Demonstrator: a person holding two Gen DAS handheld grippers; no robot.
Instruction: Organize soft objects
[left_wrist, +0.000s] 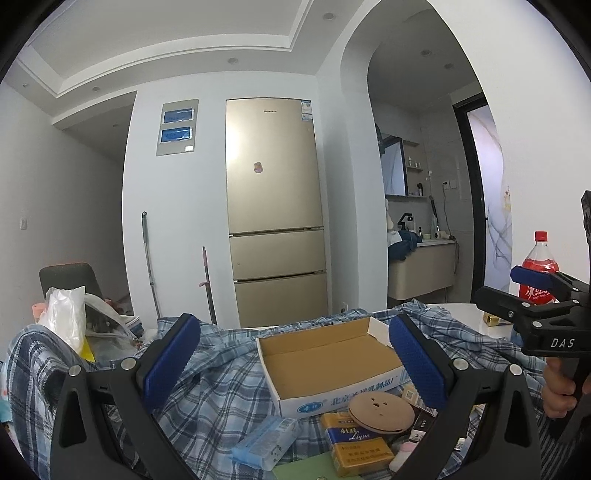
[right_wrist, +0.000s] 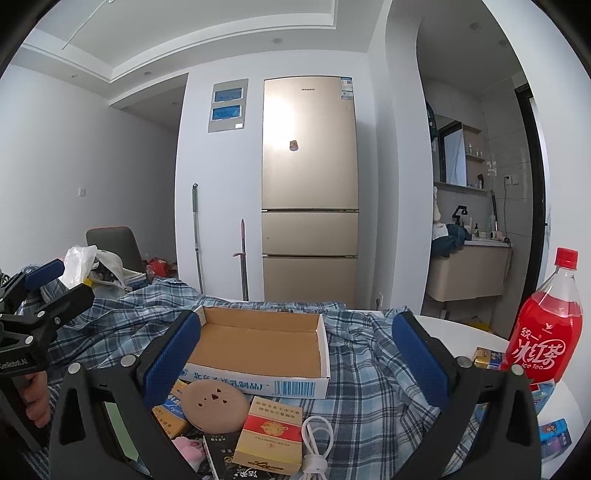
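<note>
**Both claws spread wide above a cluttered plaid cloth**

Left gripper (left_wrist: 295, 360): raised over the table, blue pads far apart, nothing between them. Right gripper (right_wrist: 297, 356): likewise parted, likewise holding nothing. Each visible at the edge of the other's view, with a hand (left_wrist: 559, 389) wrapped round the right handle.

Spread across the table: a crumpled blue plaid shirt (right_wrist: 373, 373), bunched into folds at the far side and draped under most of the clutter. Resting on it, straight ahead of both claws: an open cardboard box (right_wrist: 258, 341), shallow, brown inside, white outside with blue print, empty.

Just in front of the box, nearer the cameras: a round tan plush pad (right_wrist: 216, 406) with small cut-out holes, lying partly on a blue-and-yellow carton (left_wrist: 356, 445). Beside the pad to the right: a red-and-gold carton (right_wrist: 271, 439), then a coiled white cable (right_wrist: 314, 443). Below the pad: something soft and pink (right_wrist: 190, 448), half hidden. To the left in the left wrist view: a pale blue tissue pack (left_wrist: 266, 439).

At the right on bare white tabletop (right_wrist: 458, 332): a red iced tea bottle (right_wrist: 545, 332), upright, well apart from the box. At the far left: a white plastic bag (left_wrist: 66, 317). Behind it all, against the wall: a gold fridge (right_wrist: 310, 184).
</note>
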